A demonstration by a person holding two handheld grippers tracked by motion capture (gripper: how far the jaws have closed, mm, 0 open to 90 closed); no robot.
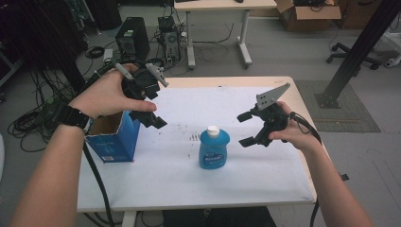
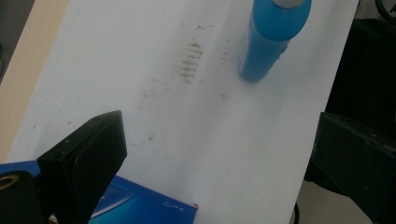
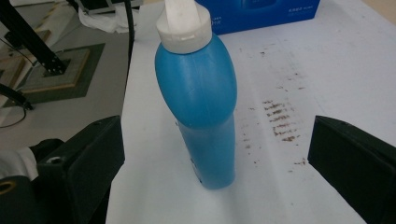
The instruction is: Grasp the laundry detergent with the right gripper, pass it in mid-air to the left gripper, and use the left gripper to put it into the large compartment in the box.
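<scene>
Blue bottle (image 1: 214, 150) with a white cap (image 1: 213, 131) is standing upright on the white sheet (image 1: 189, 179) covering the table (image 1: 298, 97), just ahead of the right claw (image 1: 249, 128) and below it. From the high view, the right claw is hovering in the air beside the bottle, not touching it, with its jaws spread wide and nothing between them. The right hand (image 1: 289, 132) is gripping the claw's body, and a grey three-cornered plate (image 1: 272, 96) is sitting on top of it.

Right gripper view: the bottle (image 3: 201, 102) is sitting between the two black jaws but farther out, with clear gap on both sides. Brown smudges (image 3: 280, 121) are lying on the sheet off to the side of the bottle, toward one jaw. A blue box (image 3: 261, 14) is lying beyond the bottle.

Left claw (image 1: 150, 109) is hanging in the air above the open blue box (image 1: 113, 137), jaws also released and holding nothing. The left hand (image 1: 106, 92) is wrapping around it; a black watch (image 1: 71, 117) is showing on that wrist. Left gripper view: the box (image 2: 140, 207) is lying directly beneath the claw, near one jaw, and the bottle (image 2: 273, 37) is standing well ahead of it, well apart. The same brown smudges (image 2: 189, 60) are lying between claw and bottle.
</scene>
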